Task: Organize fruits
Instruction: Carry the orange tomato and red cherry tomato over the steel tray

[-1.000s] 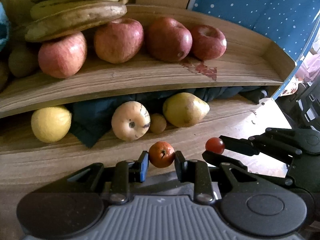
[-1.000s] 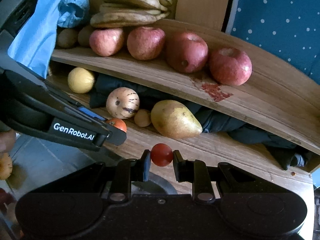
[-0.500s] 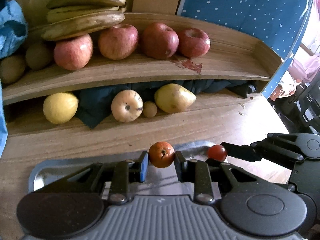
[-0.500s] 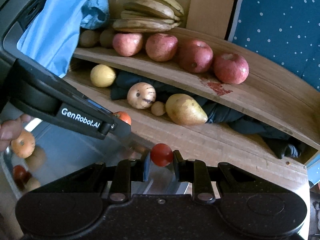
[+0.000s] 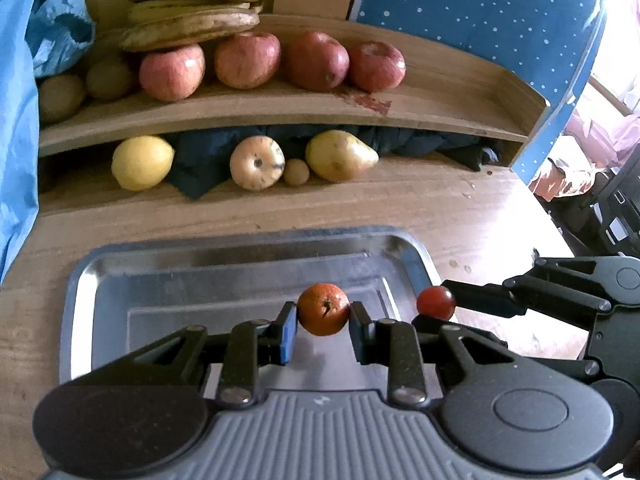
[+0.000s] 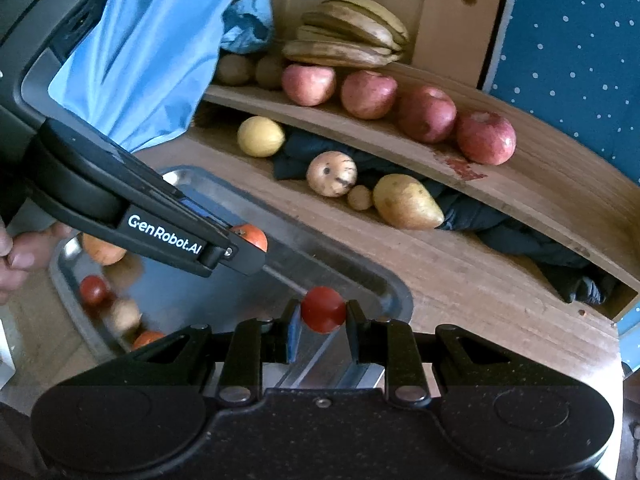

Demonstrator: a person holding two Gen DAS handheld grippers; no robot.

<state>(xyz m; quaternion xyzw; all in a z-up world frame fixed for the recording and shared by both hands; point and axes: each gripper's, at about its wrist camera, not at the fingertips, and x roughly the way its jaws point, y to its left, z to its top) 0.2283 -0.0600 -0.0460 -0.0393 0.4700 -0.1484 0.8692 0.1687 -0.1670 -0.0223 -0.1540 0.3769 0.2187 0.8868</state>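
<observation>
Wooden tabletop (image 5: 420,208) with a shiny steel tray (image 5: 224,272).
Left gripper (image 5: 323,316) jaws pinch a small orange mandarin (image 5: 323,314); right gripper (image 6: 323,312) jaws pinch a red cherry tomato (image 6: 322,309) over the tray's right edge.

a dark blue cloth (image 5: 200,160) is stuffed under the wooden shelf (image 5: 248,114), bunched up along the back. a reddish stain (image 5: 370,102) is smeared on the shelf board. a blue fabric with white dots (image 5: 472,12) is hung behind it all, and a crumpled light blue bag (image 5: 60,40) is tucked into the left corner. the whole lot is set on a wooden table (image 5: 448,208).
</observation>
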